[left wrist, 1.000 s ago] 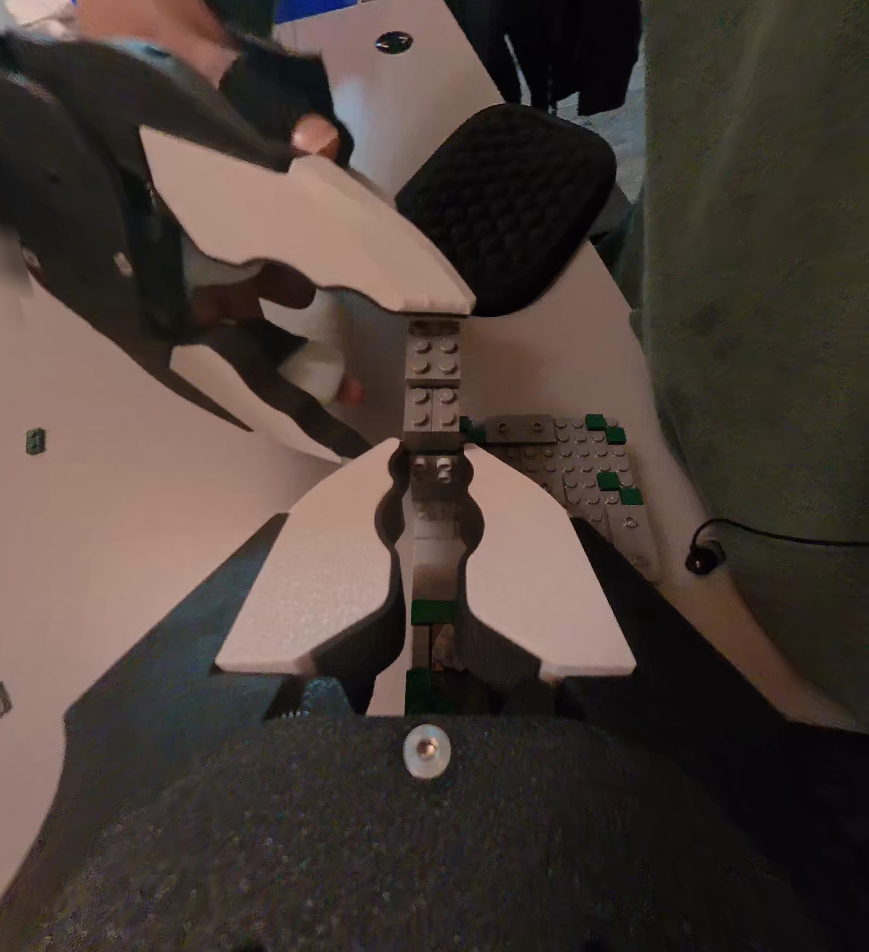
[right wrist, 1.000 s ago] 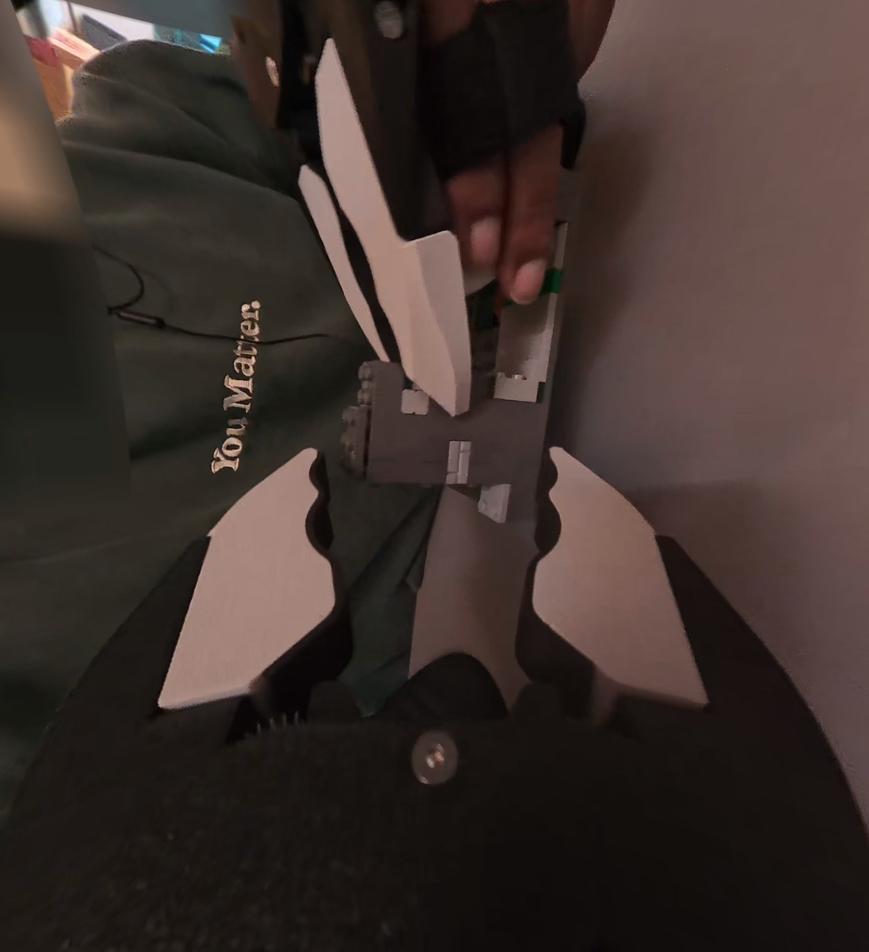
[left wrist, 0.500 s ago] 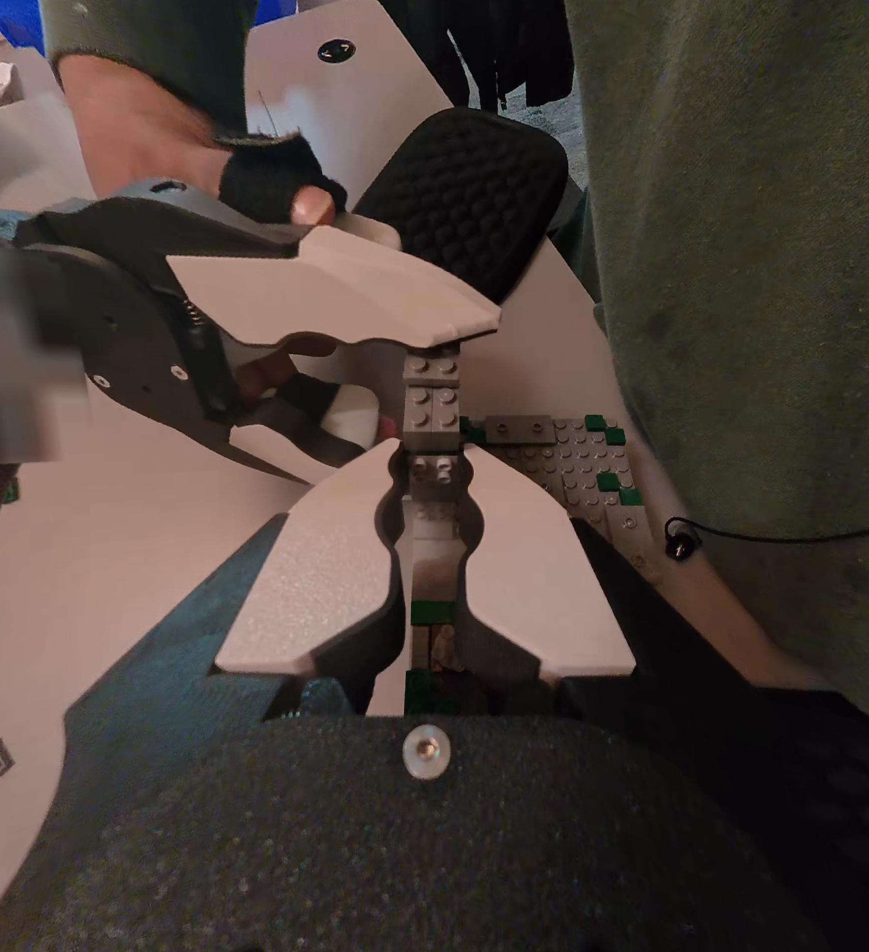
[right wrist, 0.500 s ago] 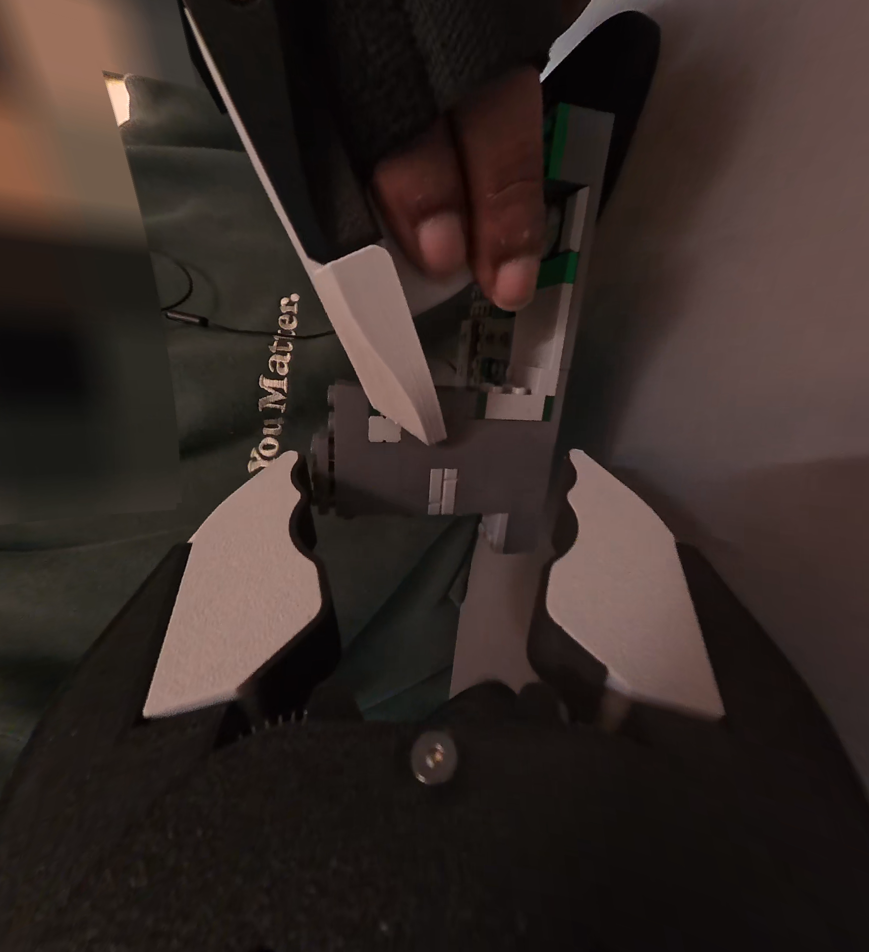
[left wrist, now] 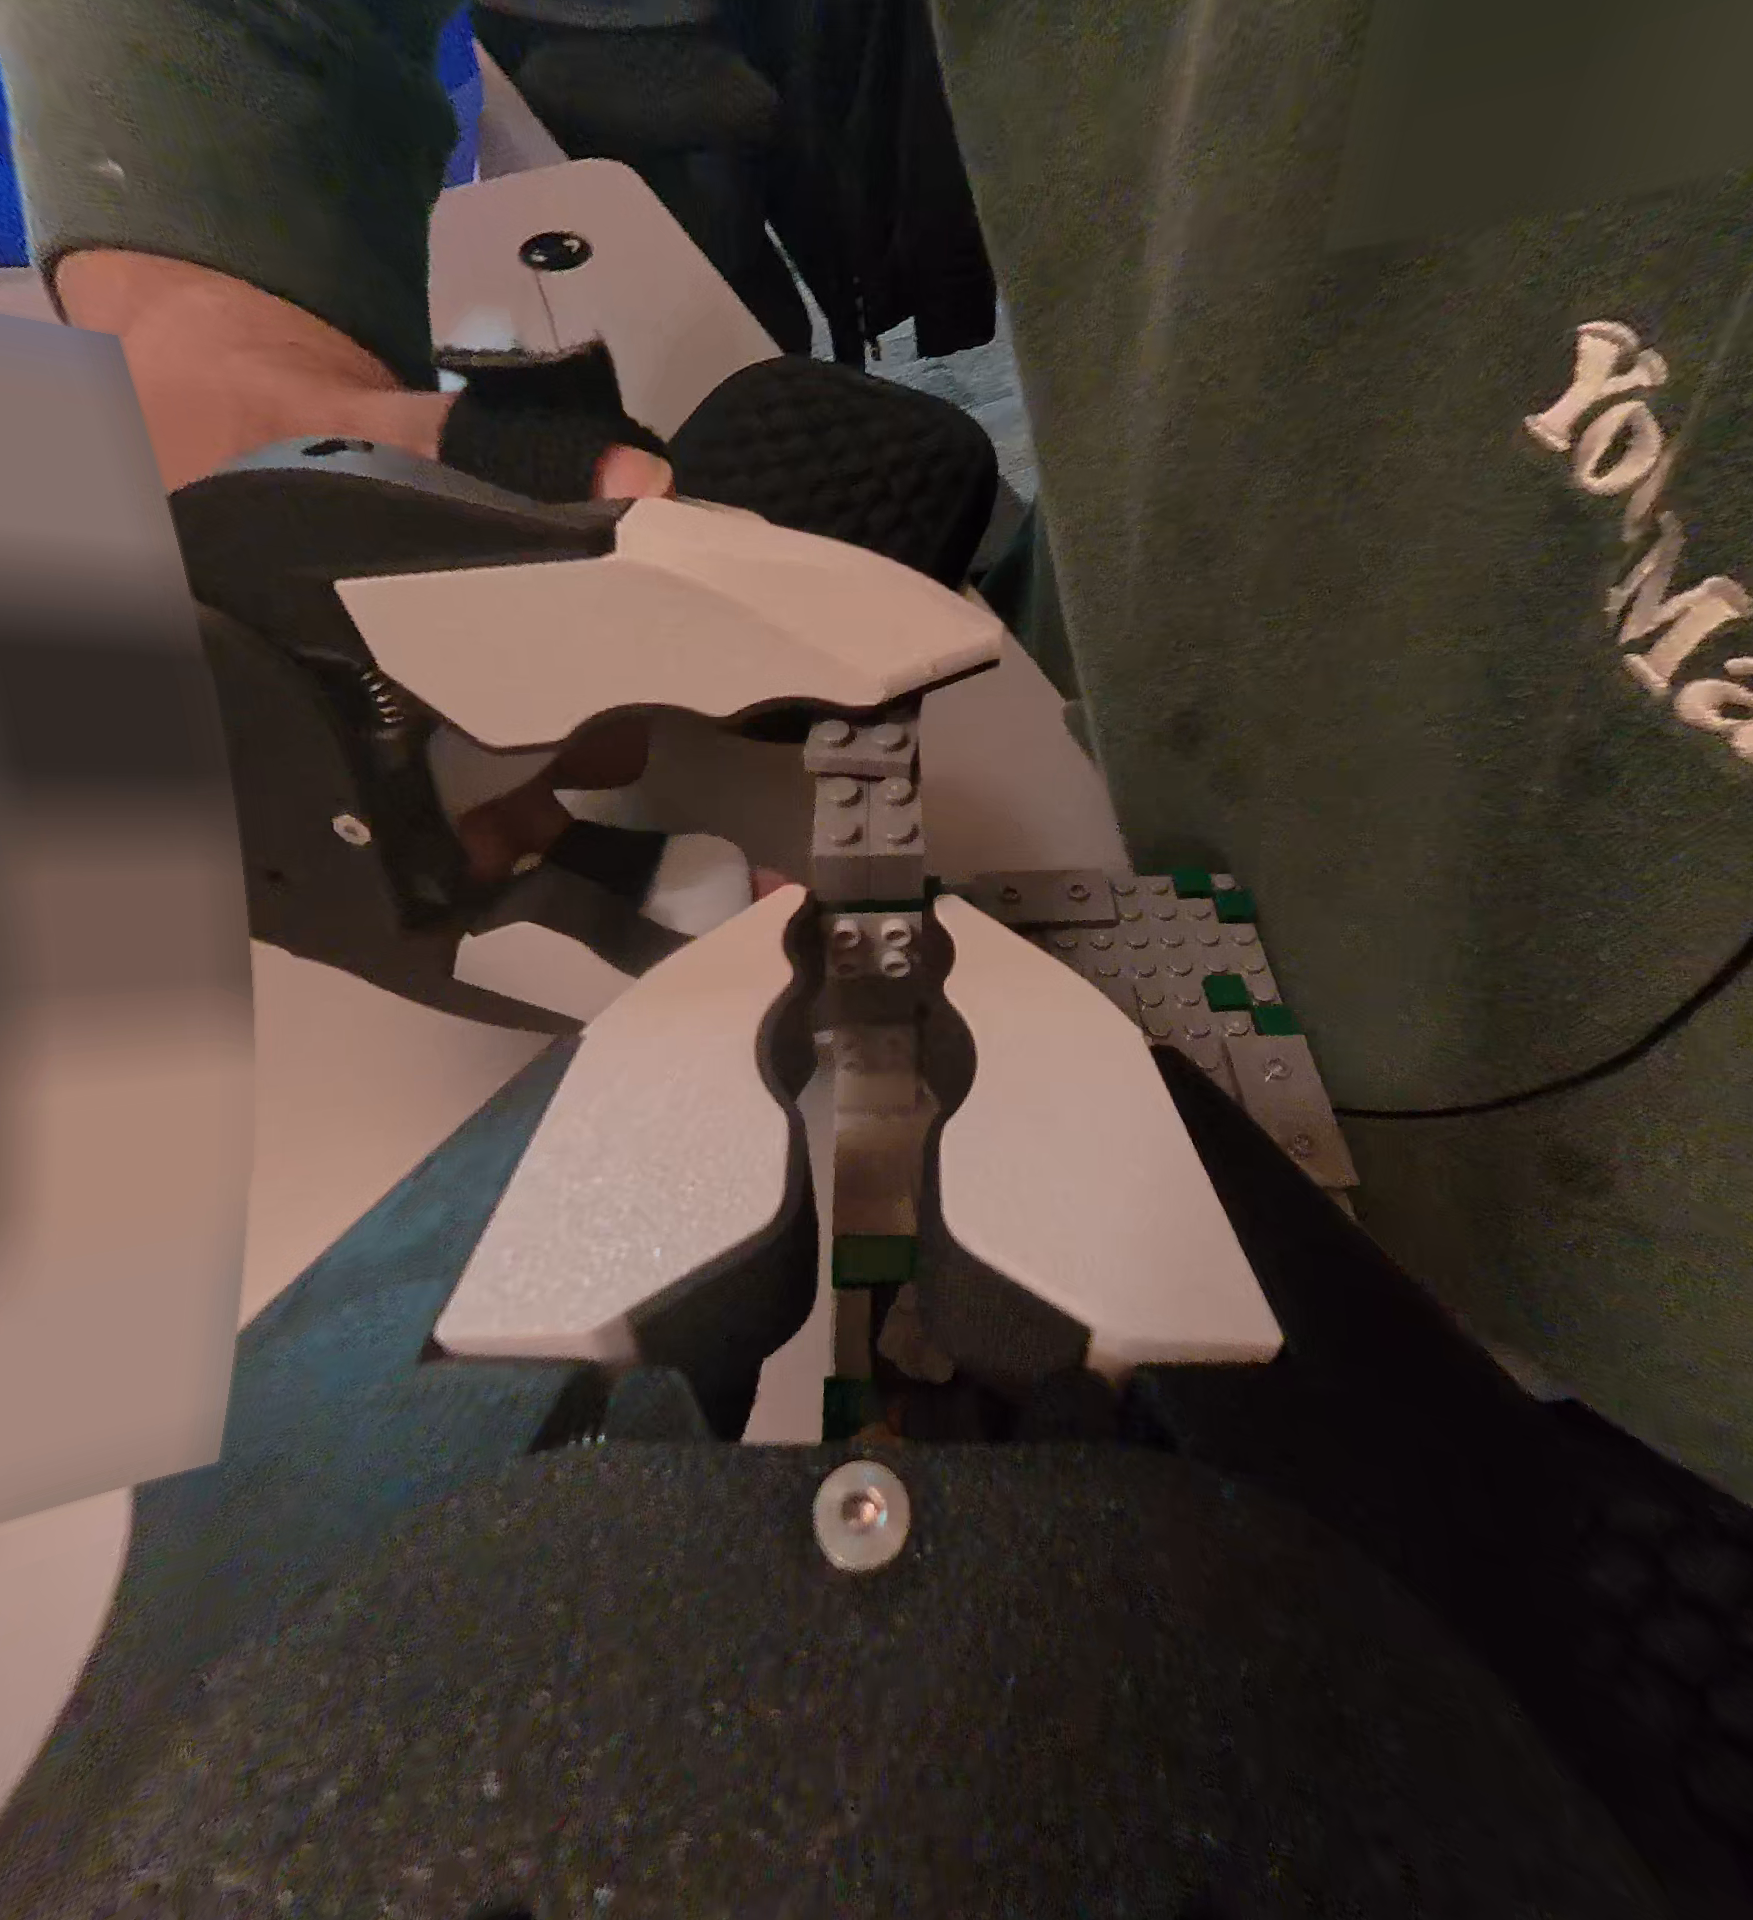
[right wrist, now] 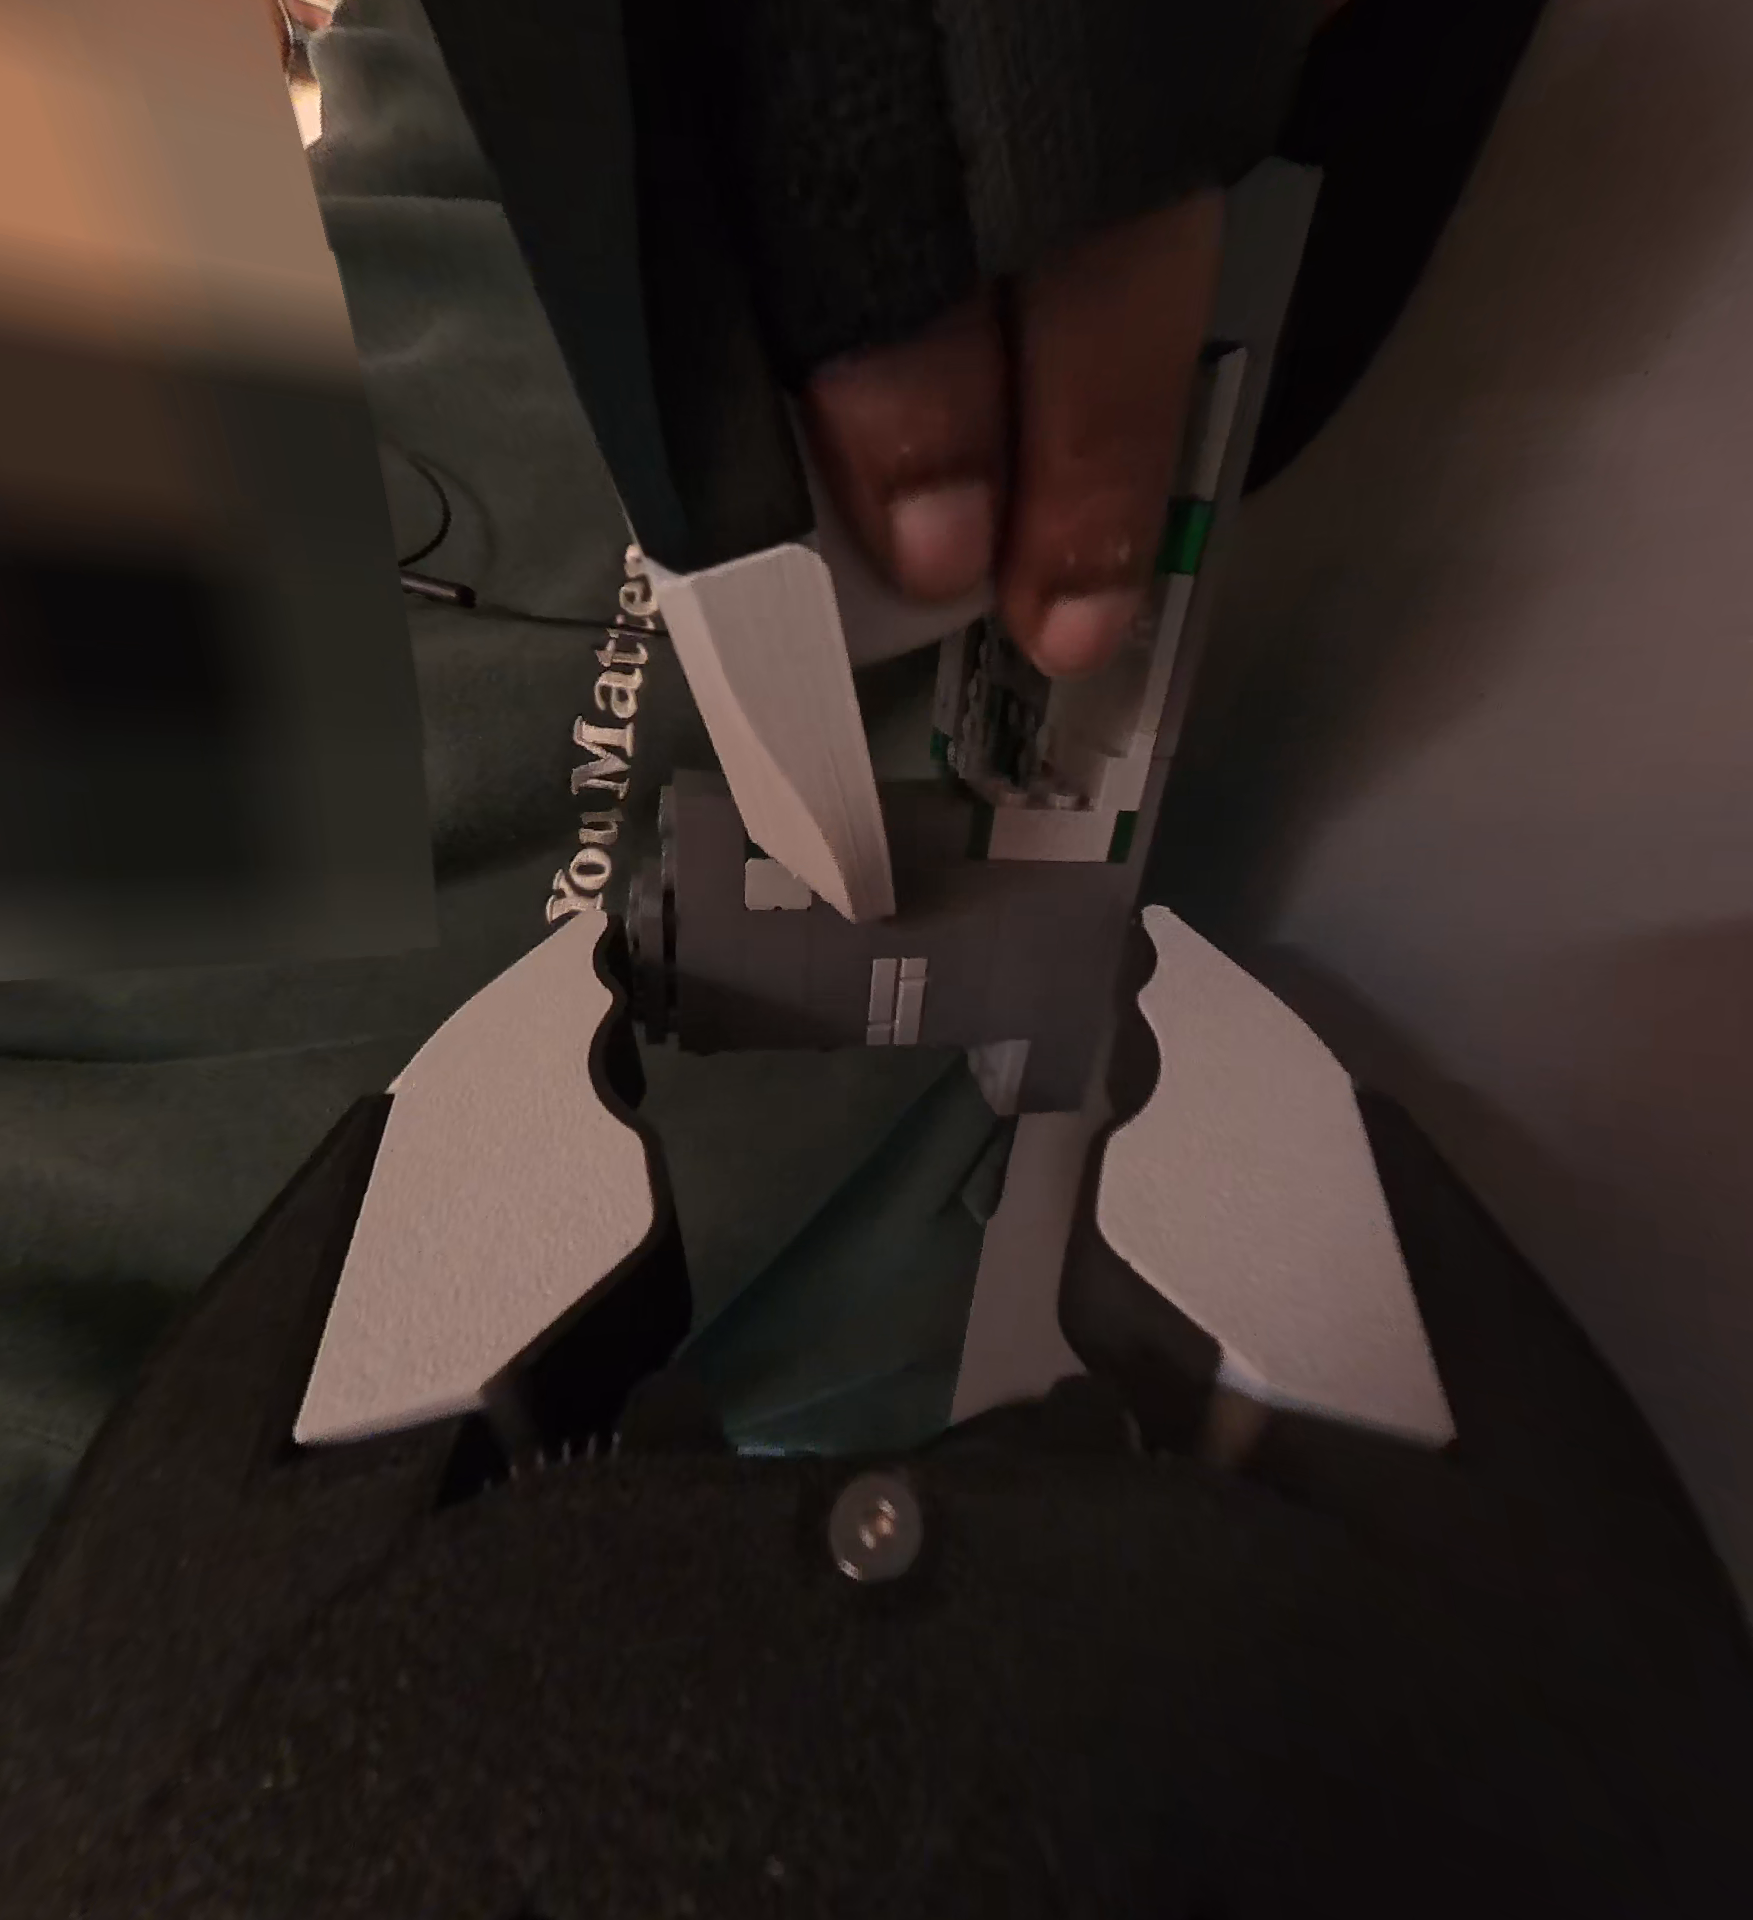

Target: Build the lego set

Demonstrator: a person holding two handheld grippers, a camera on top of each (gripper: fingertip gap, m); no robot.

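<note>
My left gripper (left wrist: 867, 920) is shut on a narrow lego assembly of grey, white and green pieces (left wrist: 867, 1143), held above the table. A dark grey brick stack (left wrist: 867, 821) sticks out past its fingertips. My right gripper (right wrist: 872, 935) brackets that same grey stack (right wrist: 913, 977), with one fingertip on its studs and the other on the back of the long plate (right wrist: 1199, 623), so it is clamped on it. In the left wrist view the right gripper's upper finger (left wrist: 664, 623) lies on top of the stack. The left gripper's finger (right wrist: 778, 727) shows in the right wrist view.
A grey baseplate (left wrist: 1184, 966) with green tiles lies on the white table (left wrist: 352, 1091) beside a person in a green sweatshirt (left wrist: 1423, 520). A black cable (left wrist: 1578, 1060) hangs over the sweatshirt. A black textured pad (left wrist: 830, 457) lies farther back. A gloved hand's fingers (right wrist: 955, 520) hold the left gripper. My left and right fingertips are right by each other.
The right gripper has swung level and moved in, so its fingers now close against both sides of the grey stack. The left gripper has kept its hold and moved closer to the person.
</note>
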